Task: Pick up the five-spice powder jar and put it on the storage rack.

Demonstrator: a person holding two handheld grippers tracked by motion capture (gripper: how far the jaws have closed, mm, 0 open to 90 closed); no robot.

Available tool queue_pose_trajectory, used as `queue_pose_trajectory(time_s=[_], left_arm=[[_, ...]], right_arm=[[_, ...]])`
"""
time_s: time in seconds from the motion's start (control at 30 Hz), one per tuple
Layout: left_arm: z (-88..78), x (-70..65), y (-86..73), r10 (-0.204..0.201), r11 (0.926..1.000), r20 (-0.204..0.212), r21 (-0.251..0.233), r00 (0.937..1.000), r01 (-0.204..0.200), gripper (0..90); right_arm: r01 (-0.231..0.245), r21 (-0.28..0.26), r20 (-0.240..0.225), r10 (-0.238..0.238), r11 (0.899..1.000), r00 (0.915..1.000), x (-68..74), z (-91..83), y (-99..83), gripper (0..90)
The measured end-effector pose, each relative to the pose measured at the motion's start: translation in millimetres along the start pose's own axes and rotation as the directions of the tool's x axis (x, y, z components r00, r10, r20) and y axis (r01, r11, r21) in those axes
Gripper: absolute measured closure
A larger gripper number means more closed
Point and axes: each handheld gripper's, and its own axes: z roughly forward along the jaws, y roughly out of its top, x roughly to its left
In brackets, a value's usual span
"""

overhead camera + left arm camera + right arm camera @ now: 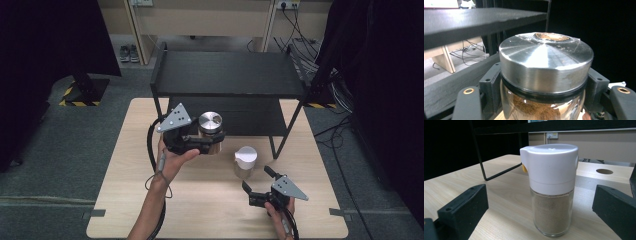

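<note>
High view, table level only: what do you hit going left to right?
Left tongs → metal-lidded jar clamped in them → white-capped shaker standing on the table → right tongs, open and short of the shaker.

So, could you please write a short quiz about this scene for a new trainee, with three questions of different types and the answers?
1. True or false: the left gripper is shut on the metal-lidded jar.
2. Where does the white-capped shaker stand? A) on the black shelf B) on the wooden table C) between closed jaws
3. Fill in: the right gripper has its jaws ____, with the shaker ahead of them, untouched.

Key: 1 true. 2 B. 3 open.
</note>
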Motion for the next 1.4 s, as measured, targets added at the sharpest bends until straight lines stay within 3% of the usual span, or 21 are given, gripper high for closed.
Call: queue_pose_trajectory(time_s=[0.23, 0.4, 0.43, 0.57, 0.87, 1.07, 1.1, 1.2, 1.37, 1.4], left_arm=[[2.6, 7.1, 22.1, 0.001, 1.0000, 0.022, -0.001, 0.9998, -0.001, 31.0], [4.0, 7.2, 36.2, 0.005, 1.0000, 0.010, 0.004, 0.9999, -0.006, 31.0], [5.8, 10.9, 37.9, 0.011, 0.9999, 0.027, -0.004, 0.9996, -0.011, 31.0], [8.1, 16.8, 46.7, -0.013, 0.9999, 0.028, -0.006, 0.9995, 0.013, 31.0], [9.8, 24.9, 67.9, 0.007, 0.9998, 0.040, -0.020, 0.9992, -0.007, 31.0], [12.4, 26.3, 81.0, 0.002, 0.9998, 0.027, -0.020, 0.9996, -0.002, 31.0], [12.1, 23.9, 83.4, -0.003, 0.9999, 0.007, -0.015, 1.0000, 0.003, 31.0], [13.8, 28.2, 86.6, -0.015, 0.9995, 0.019, -0.029, 0.9997, 0.016, 31.0], [17.5, 30.5, 95.8, 0.003, 0.9990, -0.015, -0.044, 0.9999, -0.004, 31.0], [17.4, 30.2, 98.7, -0.021, 0.9991, -0.017, -0.036, 0.9996, 0.021, 31.0]], right_arm=[[0.002, 0.002, -0.001, -0.002, 1.000, 1.0000, 0.1, 0.2, 0.1, 0.6], [0.000, 0.000, 0.001, 0.000, 1.000, 1.0000, 0.3, 0.0, 0.1, 0.6], [0.000, 0.000, 0.000, 0.000, 1.000, 1.0000, 0.2, -0.1, 0.1, 0.6], [-0.001, -0.001, 0.001, 0.001, 1.000, 1.0000, -0.2, -0.1, -0.1, 0.6], [-0.004, 0.000, 0.003, 0.004, 1.000, 1.0000, -0.9, -0.1, -0.2, 0.6], [-0.004, 0.000, 0.002, 0.004, 1.000, 1.0000, -0.9, -0.1, -0.3, 0.5], [-0.003, 0.001, 0.002, 0.003, 1.000, 1.0000, -0.8, 0.0, -0.2, 0.5], [-0.002, 0.000, 0.001, 0.002, 1.000, 1.0000, -0.6, -0.2, 0.0, 0.5], [-0.004, 0.000, 0.002, 0.004, 1.000, 1.0000, -0.9, -0.5, 0.1, 0.5], [-0.004, 0.000, 0.002, 0.004, 1.000, 1.0000, -1.0, -0.4, 0.1, 0.5]])
